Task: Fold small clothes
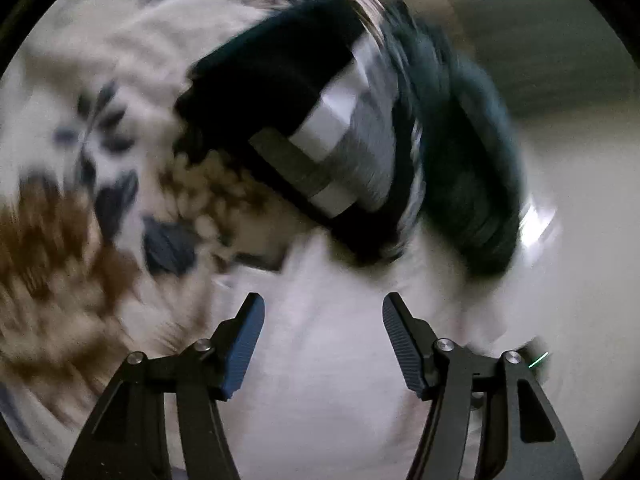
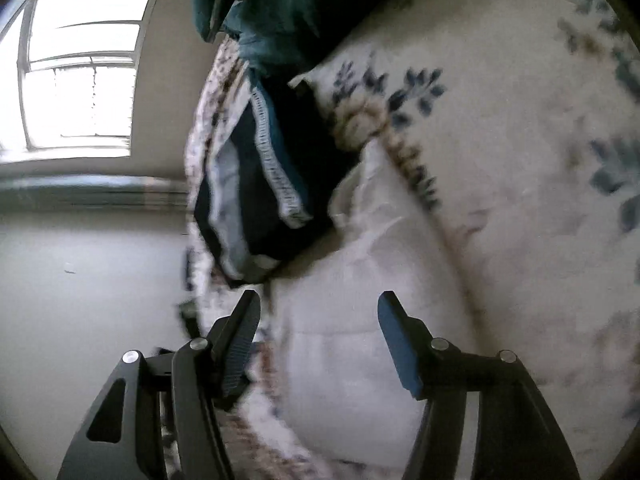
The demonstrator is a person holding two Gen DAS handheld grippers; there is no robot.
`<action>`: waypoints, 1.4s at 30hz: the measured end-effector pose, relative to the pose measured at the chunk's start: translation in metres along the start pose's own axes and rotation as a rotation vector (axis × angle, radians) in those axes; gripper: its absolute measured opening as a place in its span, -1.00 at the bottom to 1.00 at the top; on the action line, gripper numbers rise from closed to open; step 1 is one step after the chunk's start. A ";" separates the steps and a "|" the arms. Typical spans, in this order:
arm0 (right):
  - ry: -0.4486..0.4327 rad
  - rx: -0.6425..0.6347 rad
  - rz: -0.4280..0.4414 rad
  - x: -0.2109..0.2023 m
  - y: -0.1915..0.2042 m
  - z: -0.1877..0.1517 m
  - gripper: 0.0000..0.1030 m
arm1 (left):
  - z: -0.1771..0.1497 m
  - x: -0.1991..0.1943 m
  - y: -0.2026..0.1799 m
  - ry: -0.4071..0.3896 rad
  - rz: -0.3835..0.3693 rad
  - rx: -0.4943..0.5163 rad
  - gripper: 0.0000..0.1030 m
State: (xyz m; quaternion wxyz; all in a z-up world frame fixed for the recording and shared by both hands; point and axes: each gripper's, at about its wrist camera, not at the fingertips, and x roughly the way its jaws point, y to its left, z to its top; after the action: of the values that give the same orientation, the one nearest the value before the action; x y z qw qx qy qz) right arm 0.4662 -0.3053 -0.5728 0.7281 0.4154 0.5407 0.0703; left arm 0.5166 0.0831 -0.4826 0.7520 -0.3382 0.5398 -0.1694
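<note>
A white garment (image 1: 332, 360) lies flat on the flowered bed cover, right under my left gripper (image 1: 323, 308), whose jaws stand open with nothing between them. Beyond it sits a folded dark garment with white and grey stripes (image 1: 328, 136), blurred by motion. In the right wrist view the same white garment (image 2: 360, 320) lies below my right gripper (image 2: 318, 304), also open and empty. The dark striped garment (image 2: 256, 184) with a light stitched hem lies just past the fingertips, near the bed's edge.
A teal plush blanket or pillow (image 1: 468, 168) is heaped behind the dark garment, also seen as a teal heap (image 2: 288, 12). The flowered cover (image 2: 520, 120) spreads to the right. The bed edge drops to a pale floor (image 2: 88, 300); a bright window (image 2: 80, 68) is beyond.
</note>
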 end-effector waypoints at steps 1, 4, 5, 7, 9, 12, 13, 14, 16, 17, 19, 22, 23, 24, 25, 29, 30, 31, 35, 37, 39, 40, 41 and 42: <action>0.018 -0.032 -0.053 0.005 0.000 0.000 0.23 | 0.003 0.015 -0.005 0.045 0.060 0.070 0.15; 0.108 -0.066 -0.138 0.039 -0.007 0.002 0.23 | 0.006 0.044 -0.011 0.102 0.117 0.157 0.13; 0.136 -0.079 -0.161 0.053 -0.008 0.003 0.23 | 0.008 0.051 -0.016 0.094 0.139 0.185 0.01; 0.123 -0.118 -0.211 0.064 -0.004 0.004 -0.13 | 0.011 0.061 -0.028 0.089 0.157 0.267 -0.90; 0.097 -0.167 -0.260 0.067 0.007 0.005 -0.71 | 0.009 0.055 -0.036 0.060 0.158 0.303 -0.92; 0.016 -0.239 -0.275 0.054 0.029 0.000 -0.76 | 0.003 0.028 -0.040 -0.001 0.157 0.316 -0.92; 0.006 -0.257 -0.264 0.050 0.037 -0.001 -0.77 | 0.004 0.022 -0.039 -0.021 0.154 0.293 -0.92; -0.003 -0.276 -0.254 0.048 0.044 -0.001 -0.78 | 0.005 0.014 -0.036 -0.044 0.168 0.269 -0.92; -0.019 -0.324 -0.259 0.046 0.058 -0.001 -0.79 | 0.014 0.019 -0.025 -0.052 0.182 0.234 -0.92; -0.021 -0.338 -0.266 0.048 0.061 0.002 -0.79 | 0.018 0.023 -0.019 -0.057 0.190 0.207 -0.92; -0.011 -0.324 -0.299 0.056 0.060 0.011 -0.80 | 0.028 0.044 -0.008 -0.017 0.196 0.164 -0.92; 0.008 -0.256 -0.348 0.073 0.044 0.028 -0.81 | 0.033 0.068 -0.002 0.048 0.243 0.200 -0.92; 0.018 -0.233 -0.359 0.076 0.038 0.032 -0.81 | 0.033 0.073 -0.001 0.061 0.250 0.208 -0.92; 0.030 -0.222 -0.366 0.082 0.033 0.035 -0.81 | 0.032 0.079 0.001 0.080 0.258 0.219 -0.92; 0.033 -0.216 -0.372 0.085 0.030 0.037 -0.81 | 0.031 0.082 0.002 0.086 0.269 0.228 -0.91; 0.069 -0.236 -0.396 0.097 0.022 0.039 -0.80 | 0.031 0.071 0.009 0.092 0.225 0.171 -0.86; 0.088 -0.226 -0.392 0.100 0.020 0.040 -0.76 | 0.031 0.068 0.007 0.085 0.191 0.145 -0.83; 0.116 -0.202 -0.375 0.101 0.016 0.041 -0.74 | 0.032 0.062 0.008 0.085 0.163 0.124 -0.82; 0.107 -0.154 -0.309 0.067 0.013 0.037 -0.07 | 0.024 0.025 0.013 0.050 0.082 0.028 0.09; 0.101 -0.146 -0.276 0.048 0.010 0.030 0.01 | 0.010 0.010 0.016 0.047 0.039 -0.011 0.16; 0.127 -0.120 -0.251 0.035 -0.001 0.019 0.01 | -0.003 0.014 0.017 0.086 0.052 -0.019 0.16; 0.146 -0.103 -0.226 0.032 -0.007 0.012 0.01 | -0.012 0.018 0.017 0.104 0.056 -0.012 0.16; 0.159 -0.090 -0.205 0.031 -0.011 0.007 0.01 | -0.017 0.024 0.018 0.119 0.060 -0.003 0.15; 0.174 -0.075 -0.188 0.033 -0.017 0.001 0.01 | -0.024 0.034 0.016 0.137 0.088 0.018 0.04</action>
State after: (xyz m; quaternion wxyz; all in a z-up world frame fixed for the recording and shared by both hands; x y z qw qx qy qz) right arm 0.4750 -0.2984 -0.6085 0.6970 0.3275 0.6354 0.0577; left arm 0.5044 0.0656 -0.5219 0.7229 -0.2950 0.6030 -0.1638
